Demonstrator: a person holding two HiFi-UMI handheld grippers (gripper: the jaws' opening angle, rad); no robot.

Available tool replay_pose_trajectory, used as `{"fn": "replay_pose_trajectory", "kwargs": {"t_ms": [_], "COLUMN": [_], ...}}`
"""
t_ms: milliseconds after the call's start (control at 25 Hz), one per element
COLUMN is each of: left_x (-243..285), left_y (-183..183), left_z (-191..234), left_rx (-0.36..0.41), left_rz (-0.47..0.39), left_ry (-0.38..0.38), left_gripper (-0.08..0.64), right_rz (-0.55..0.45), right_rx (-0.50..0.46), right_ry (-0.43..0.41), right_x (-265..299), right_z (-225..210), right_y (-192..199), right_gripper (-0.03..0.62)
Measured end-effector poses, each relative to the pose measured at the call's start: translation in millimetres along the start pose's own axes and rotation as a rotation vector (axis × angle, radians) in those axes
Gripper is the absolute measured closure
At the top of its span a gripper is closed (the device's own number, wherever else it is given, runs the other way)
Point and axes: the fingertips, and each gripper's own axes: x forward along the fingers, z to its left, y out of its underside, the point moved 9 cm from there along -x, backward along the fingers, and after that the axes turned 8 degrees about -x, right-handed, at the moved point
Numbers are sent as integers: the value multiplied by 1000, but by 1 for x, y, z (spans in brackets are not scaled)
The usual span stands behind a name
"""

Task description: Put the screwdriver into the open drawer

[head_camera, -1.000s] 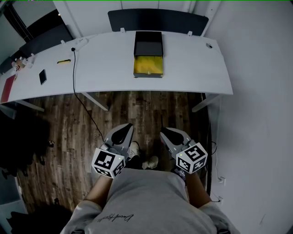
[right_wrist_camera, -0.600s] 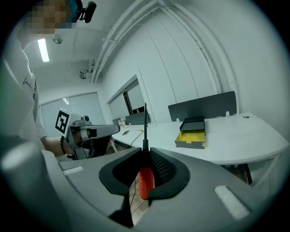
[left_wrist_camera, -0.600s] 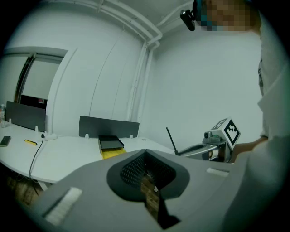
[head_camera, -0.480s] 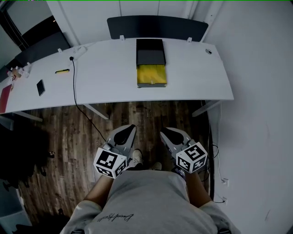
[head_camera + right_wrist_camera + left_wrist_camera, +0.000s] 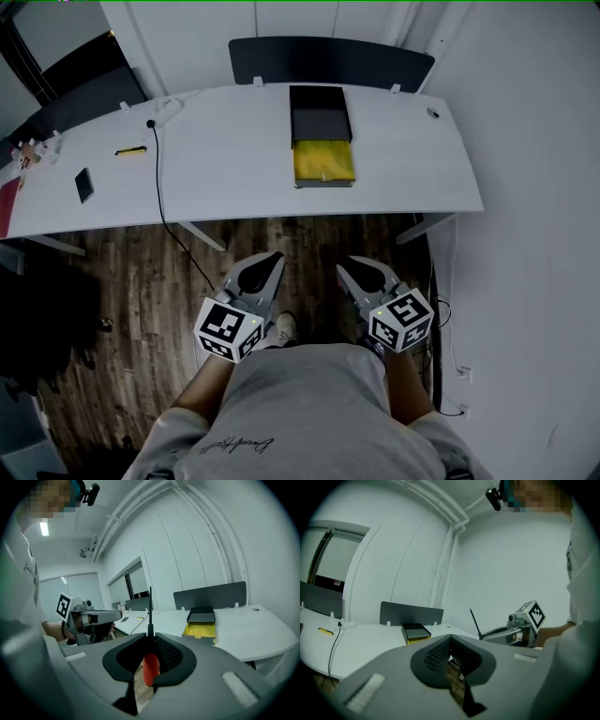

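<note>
A black box with its yellow drawer [image 5: 322, 161] pulled open stands at the middle back of the white desk [image 5: 234, 159]; the drawer also shows in the right gripper view [image 5: 199, 630]. My right gripper [image 5: 351, 266] is held low over the wooden floor, well short of the desk, shut on a screwdriver. Its red handle [image 5: 150, 667] sits between the jaws and the thin black shaft [image 5: 150, 611] points up past the tips. My left gripper [image 5: 270, 259] hangs beside it, shut with nothing in it; the jaw tips [image 5: 450, 638] meet.
A black cable [image 5: 157, 178] runs across the desk's left part and down to the floor. A phone [image 5: 84, 185] and a small yellow item [image 5: 130, 150] lie further left. A dark partition panel [image 5: 328, 56] stands behind the desk. A white wall [image 5: 534, 234] closes the right side.
The desk and drawer have slid lower and a little right in the head view as both grippers moved toward it. Neither gripper's jaws changed.
</note>
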Motion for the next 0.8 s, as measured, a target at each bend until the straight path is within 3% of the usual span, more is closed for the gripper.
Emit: {"fn": "replay_pose_trajectory", "kwargs": {"t_ms": [800], "left_x": [42], "left_y": [-12], "left_z": [38], "left_rx": [-11], "left_rz": [-13], "left_ry": [6], "left_gripper": [558], "right_rz": [-6], "right_rx": [-12], "right_ry": [0], "right_x": [46], "right_z": [-35], "right_y": [-12], "right_gripper": [518]}}
